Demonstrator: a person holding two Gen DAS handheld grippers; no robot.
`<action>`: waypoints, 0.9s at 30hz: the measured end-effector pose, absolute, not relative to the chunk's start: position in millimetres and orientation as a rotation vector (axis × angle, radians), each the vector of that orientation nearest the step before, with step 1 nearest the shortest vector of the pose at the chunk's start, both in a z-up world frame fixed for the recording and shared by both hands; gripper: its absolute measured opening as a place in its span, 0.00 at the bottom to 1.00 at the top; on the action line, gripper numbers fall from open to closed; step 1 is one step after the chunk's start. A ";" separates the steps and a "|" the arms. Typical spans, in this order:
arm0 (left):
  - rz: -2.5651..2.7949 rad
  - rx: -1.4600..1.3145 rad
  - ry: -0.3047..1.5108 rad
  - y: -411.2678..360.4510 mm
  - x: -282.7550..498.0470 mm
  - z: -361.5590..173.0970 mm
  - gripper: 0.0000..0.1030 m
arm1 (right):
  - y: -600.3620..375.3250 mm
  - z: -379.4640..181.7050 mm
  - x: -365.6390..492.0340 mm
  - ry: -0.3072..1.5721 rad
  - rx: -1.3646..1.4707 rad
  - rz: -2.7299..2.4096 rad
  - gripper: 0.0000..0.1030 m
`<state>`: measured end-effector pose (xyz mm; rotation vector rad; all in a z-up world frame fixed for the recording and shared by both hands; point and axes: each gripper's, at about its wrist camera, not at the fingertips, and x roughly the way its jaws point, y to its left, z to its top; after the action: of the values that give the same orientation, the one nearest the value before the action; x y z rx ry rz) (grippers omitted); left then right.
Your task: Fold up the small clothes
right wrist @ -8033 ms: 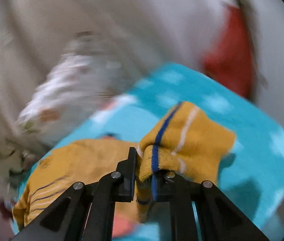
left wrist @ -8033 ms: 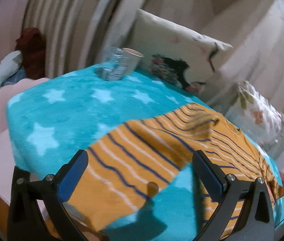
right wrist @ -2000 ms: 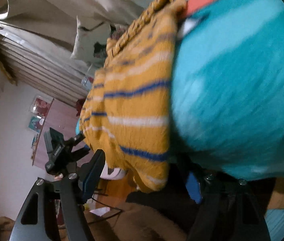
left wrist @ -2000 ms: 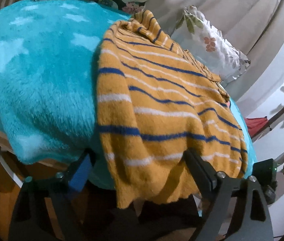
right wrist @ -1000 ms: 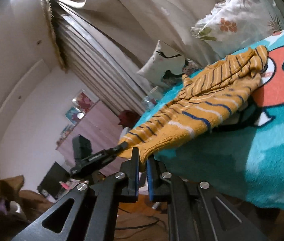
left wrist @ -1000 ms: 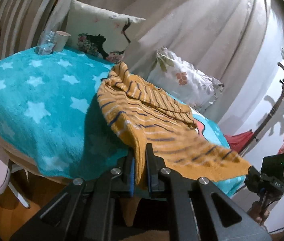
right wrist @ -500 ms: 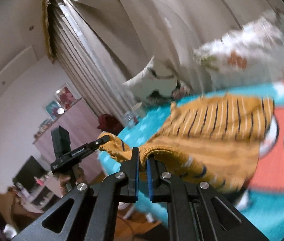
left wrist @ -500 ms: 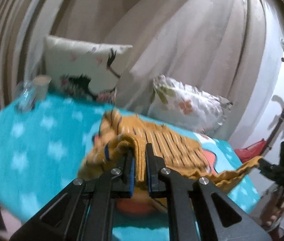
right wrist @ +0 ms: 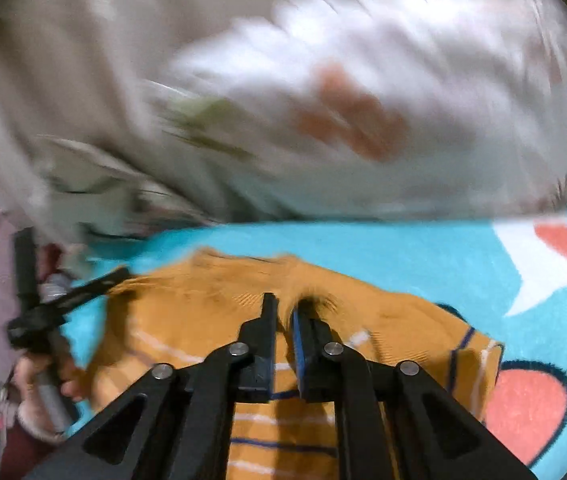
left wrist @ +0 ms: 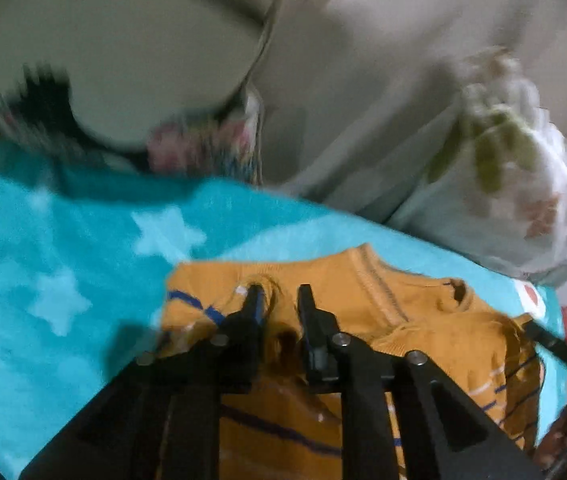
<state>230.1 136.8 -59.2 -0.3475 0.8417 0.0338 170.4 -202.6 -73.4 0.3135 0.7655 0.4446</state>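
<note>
A mustard sweater (left wrist: 363,292) with blue and white stripes lies doubled over on the turquoise star blanket (left wrist: 63,264); its lower hem now rests up by the collar. My left gripper (left wrist: 279,296) sits low over the folded edge. Its jaws are opening, with a clear gap and a loose bit of hem by the left finger. In the right wrist view the sweater (right wrist: 203,312) fills the middle. My right gripper (right wrist: 286,306) hovers on its folded edge, jaws opening with a narrow gap, and the knit is slipping off the right finger. Both views are blurred.
Floral pillows (left wrist: 523,184) and a larger printed pillow (left wrist: 123,60) lean on the curtain just behind the sweater. A white floral pillow (right wrist: 363,100) fills the right wrist view's top. A hand (right wrist: 43,372) holds the left gripper at that view's left edge. Blanket (right wrist: 363,248) surrounds the garment.
Both grippers swept forward over the blanket toward the pillows, carrying the hem across the sweater and down onto its collar end. Their jaws, shut on the hem before, now stand parted.
</note>
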 end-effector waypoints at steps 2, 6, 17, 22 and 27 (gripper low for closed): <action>-0.010 -0.389 0.815 143.5 226.8 -64.4 0.34 | -214.3 -96.7 183.4 0.800 0.405 0.437 0.43; -0.032 -0.473 0.722 162.5 205.9 -50.1 0.69 | -247.5 -121.2 192.0 0.766 0.578 0.447 0.63; 0.168 -0.423 0.522 156.2 57.9 -19.6 0.96 | -245.3 -84.0 151.6 0.596 0.391 0.427 0.72; 0.265 -0.299 0.587 124.0 38.1 -62.1 0.96 | -242.1 -80.5 136.8 0.575 0.370 0.437 0.72; 0.223 -0.242 0.584 106.9 34.3 -69.8 0.96 | -230.5 -81.6 130.4 0.560 0.327 0.411 0.72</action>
<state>34.3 106.9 -69.8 -0.2416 0.5842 0.2226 130.4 -230.5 -81.6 0.3270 0.5603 0.4110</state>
